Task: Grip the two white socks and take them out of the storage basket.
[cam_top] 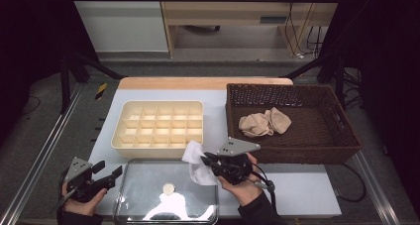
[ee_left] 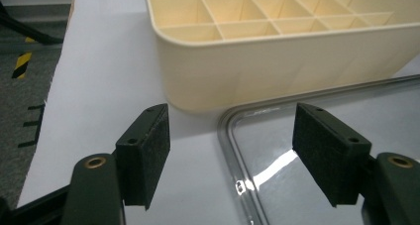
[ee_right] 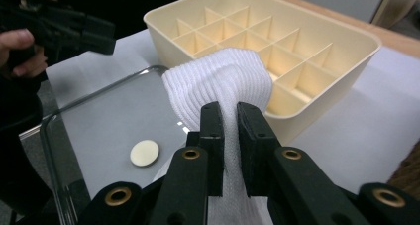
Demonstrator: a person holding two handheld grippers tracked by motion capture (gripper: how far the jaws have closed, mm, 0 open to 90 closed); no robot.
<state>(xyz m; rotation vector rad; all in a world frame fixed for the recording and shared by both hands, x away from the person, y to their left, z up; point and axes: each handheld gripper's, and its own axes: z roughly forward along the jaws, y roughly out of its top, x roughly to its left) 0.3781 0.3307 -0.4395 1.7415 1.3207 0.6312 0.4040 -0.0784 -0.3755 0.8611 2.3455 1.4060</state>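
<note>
1. The right gripper (ee_right: pixel 229 117) is pinched narrow on a white sock (ee_right: pixel 218 81); the jaws stand almost together with the knit cloth squeezed between the pads, and the cloth bulges in a rounded fold past the tips.
2. In the high view the right gripper (cam_top: pixel 207 160) holds the white sock (cam_top: pixel 194 158) above the near right corner of the cream divided tray (cam_top: pixel 119 136), over the far right edge of the clear glass tray (cam_top: pixel 124 195).
3. The relation that matters: the divided tray (ee_right: pixel 346 36) lies straight ahead of the right jaws and a little lower, its compartments open upward, the nearest cells just beyond the sock's fold. The sock hangs bunched, its length running back down between the jaws.
4. The left gripper (ee_left: pixel 230 145) stands wide with nothing between its pads, near the left corner of the glass tray (ee_left: pixel 233 131), well apart from the sock. The right hand is clearly the nearer.
5. Farther right, beige socks (cam_top: pixel 265 122) lie in the wicker basket (cam_top: pixel 346 131).
6. A small pale disc (ee_right: pixel 144 152) rests on the glass tray.
</note>
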